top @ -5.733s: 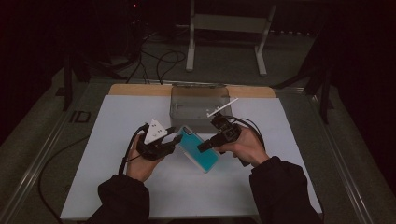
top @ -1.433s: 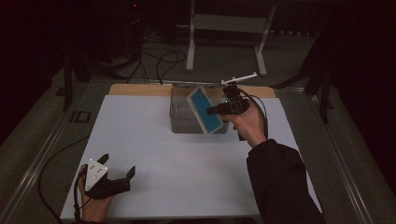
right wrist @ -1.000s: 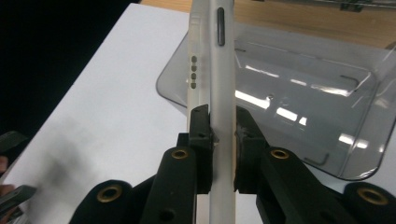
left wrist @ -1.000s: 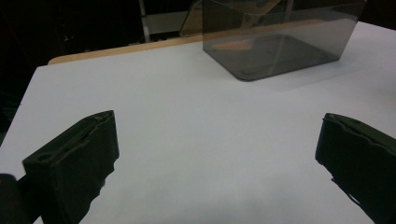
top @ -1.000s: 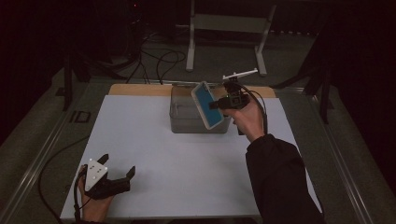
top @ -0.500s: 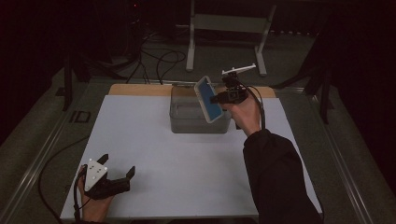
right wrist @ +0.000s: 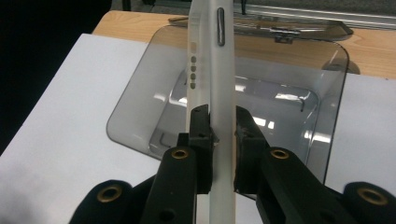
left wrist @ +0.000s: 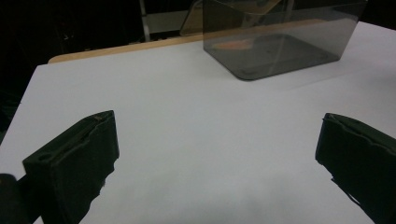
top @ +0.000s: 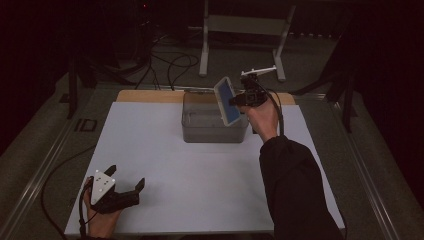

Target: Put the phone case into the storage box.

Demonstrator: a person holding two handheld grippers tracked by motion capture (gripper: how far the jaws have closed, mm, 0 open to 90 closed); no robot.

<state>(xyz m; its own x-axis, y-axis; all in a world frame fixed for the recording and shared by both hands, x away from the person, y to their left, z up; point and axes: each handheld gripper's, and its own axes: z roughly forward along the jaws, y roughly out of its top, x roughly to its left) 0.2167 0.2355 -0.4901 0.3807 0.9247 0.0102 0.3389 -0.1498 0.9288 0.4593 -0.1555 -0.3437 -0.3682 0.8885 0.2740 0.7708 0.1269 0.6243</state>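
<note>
My right gripper (top: 239, 102) is shut on a flat white device with a blue face (top: 227, 100), held tilted on edge above the right side of a smoky transparent bin (top: 202, 131). The right gripper view looks down the device's white edge (right wrist: 219, 79), clamped between the two black fingers (right wrist: 201, 135), with the bin (right wrist: 140, 107) open below and nothing visible in it. My left gripper (top: 125, 187) rests open on the white mat (top: 165, 165) near the front left corner, its jaws wide apart around bare mat (left wrist: 215, 154).
The bin (left wrist: 280, 42) stands at the back middle of the mat, by a wooden strip (top: 145, 96) along the far edge. Behind the table are a white metal stand (top: 245, 30) and cables (top: 170, 65) on the floor.
My right gripper has lifted the device from the mat's middle up and back over the bin and tipped it more upright. My left gripper let go of it and withdrew to the front left.
</note>
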